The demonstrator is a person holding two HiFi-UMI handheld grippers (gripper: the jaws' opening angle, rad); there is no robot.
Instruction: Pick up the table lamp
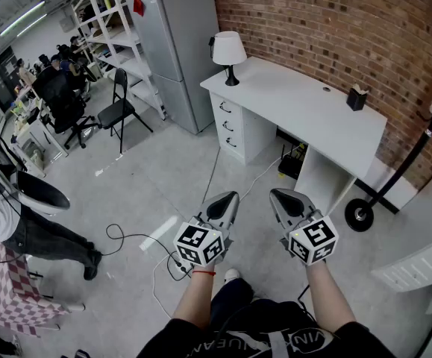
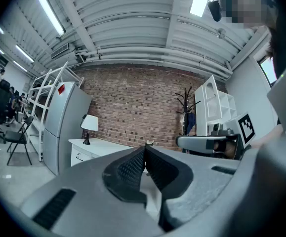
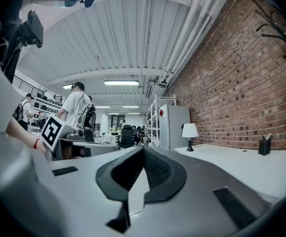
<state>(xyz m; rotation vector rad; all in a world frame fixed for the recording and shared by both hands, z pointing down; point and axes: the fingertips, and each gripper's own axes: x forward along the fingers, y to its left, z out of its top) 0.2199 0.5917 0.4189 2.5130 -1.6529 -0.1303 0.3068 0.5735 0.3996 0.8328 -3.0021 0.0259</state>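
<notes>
- Clearly, the left hand-held gripper [image 1: 230,197] is closed with nothing in it. Its own view [image 2: 145,148] shows the ribbed dark pads pressed together at the tips, and the grey plastic body is held level.
- The right hand-held gripper [image 1: 276,193] is the same. Its jaws meet at the tip [image 3: 143,149] and are empty, and it is held level just beside the left one.
- Both hang over bare grey concrete floor [image 1: 163,177], well apart from anything they could grasp.
- The task's thing, a table lamp with a white cone-shaped fabric shade on a slim dark stem and a round dark base [image 1: 229,53], stands upright, so its long axis is vertical.
- It sits at the left end of the white, smooth, drawer-fronted surface [image 1: 312,114], close to the tall grey metal fridge [image 1: 174,43].
- The lamp lies ahead of both grippers, across the open floor. In the head view it is almost straight up the picture from the left gripper, so I judge the left hand slightly nearer.
- Neither gripper points at it. The lamp sits left of the left jaw line [image 2: 89,125] and right of the right jaw line [image 3: 189,131].
- The stem looks like the only part narrow enough to grip, since the shade is wide and soft.
- A small dark box [image 1: 357,98] stands further along the surface, against the rough red brick wall [image 1: 335,21].
</notes>
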